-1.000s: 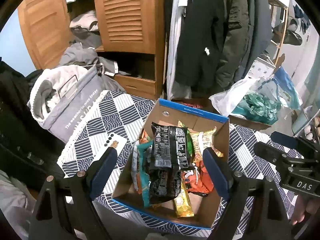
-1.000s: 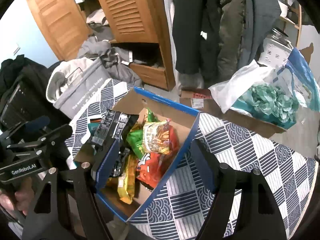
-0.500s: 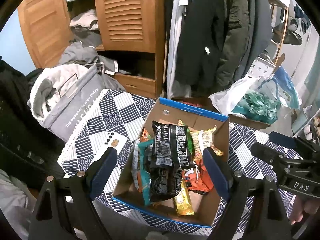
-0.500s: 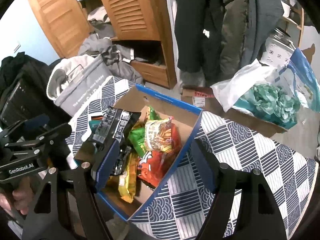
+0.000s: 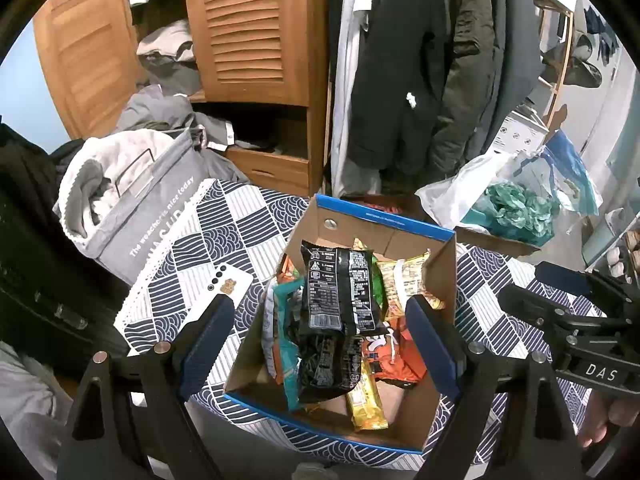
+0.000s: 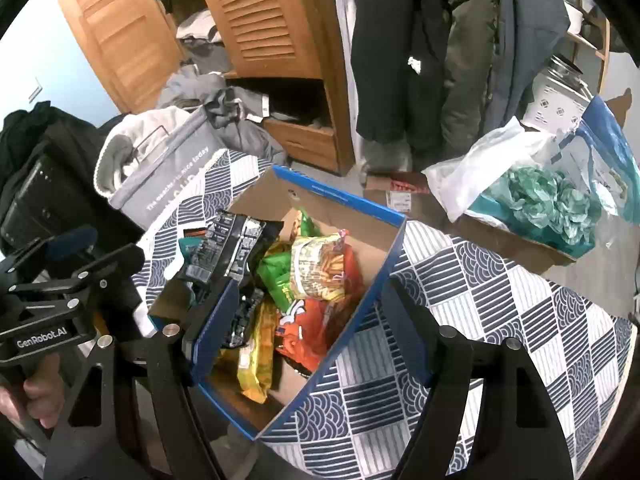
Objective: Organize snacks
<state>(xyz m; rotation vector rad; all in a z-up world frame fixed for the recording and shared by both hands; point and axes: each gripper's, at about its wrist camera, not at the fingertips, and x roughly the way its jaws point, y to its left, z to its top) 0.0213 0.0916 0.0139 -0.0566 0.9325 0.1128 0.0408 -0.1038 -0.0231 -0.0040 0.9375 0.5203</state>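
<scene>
An open cardboard box with blue rims (image 5: 384, 224) (image 6: 340, 196) sits on a patterned cloth, filled with several snack bags. A black packet (image 5: 338, 292) (image 6: 230, 246) lies on top, beside a yellow striped bag (image 5: 404, 280) (image 6: 320, 268), an orange bag (image 5: 384, 356) (image 6: 308, 332), a green bag (image 6: 276, 276) and a yellow bar (image 5: 366, 402) (image 6: 256, 360). My left gripper (image 5: 320, 332) hovers open over the box, its pads apart and holding nothing. My right gripper (image 6: 304, 328) also stands open above the box's right wall, empty.
A white phone (image 5: 212, 296) lies on the cloth left of the box. A grey laundry bag (image 5: 140, 208) stands beyond it. Another carton with plastic bags (image 6: 532, 204) sits at the right. A wooden wardrobe and hanging coats (image 5: 408, 60) fill the back.
</scene>
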